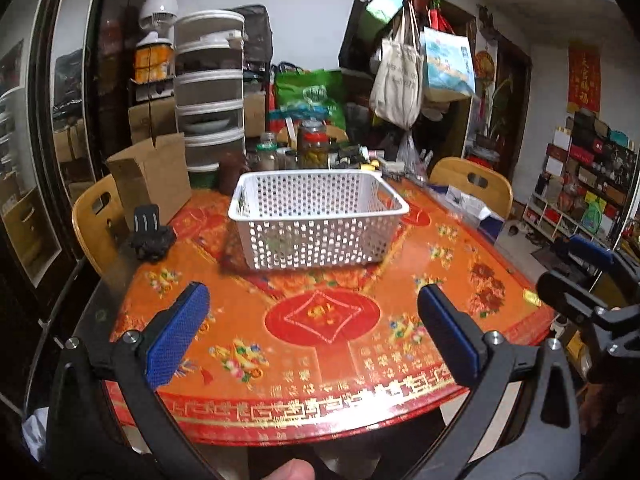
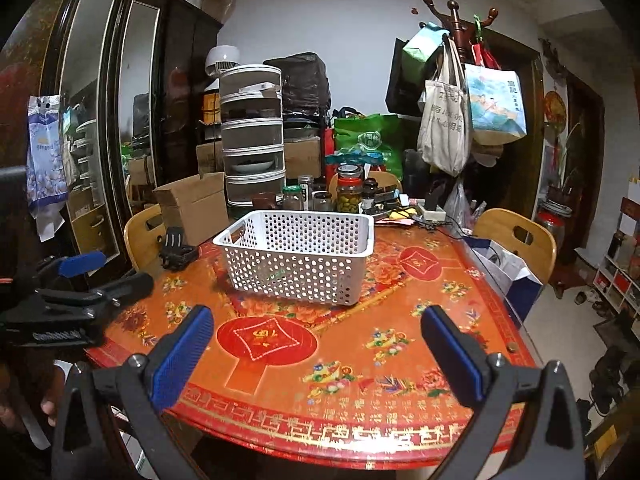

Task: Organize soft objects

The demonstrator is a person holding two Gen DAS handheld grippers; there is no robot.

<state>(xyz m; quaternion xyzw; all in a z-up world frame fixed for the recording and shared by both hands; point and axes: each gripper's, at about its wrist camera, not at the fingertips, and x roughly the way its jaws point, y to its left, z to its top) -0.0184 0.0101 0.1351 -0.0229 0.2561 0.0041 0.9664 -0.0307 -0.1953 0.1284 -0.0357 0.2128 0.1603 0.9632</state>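
A white perforated plastic basket [image 1: 318,220] stands on the red-and-orange table [image 1: 320,360]; something green shows dimly through its holes. It also shows in the right wrist view [image 2: 296,254]. My left gripper [image 1: 314,332] is open and empty over the table's near edge, well short of the basket. My right gripper [image 2: 316,356] is open and empty over the near edge too. Each gripper shows at the side of the other's view: the right one [image 1: 584,280], the left one [image 2: 72,280]. No loose soft object lies on the table.
A black mount [image 1: 150,236] and an open cardboard box [image 1: 154,178] sit at the table's left. Jars [image 1: 314,146], a stacked food cover [image 1: 210,92] and clutter line the far edge. Wooden chairs [image 1: 474,184] stand around. A coat rack with bags [image 2: 452,128] stands behind.
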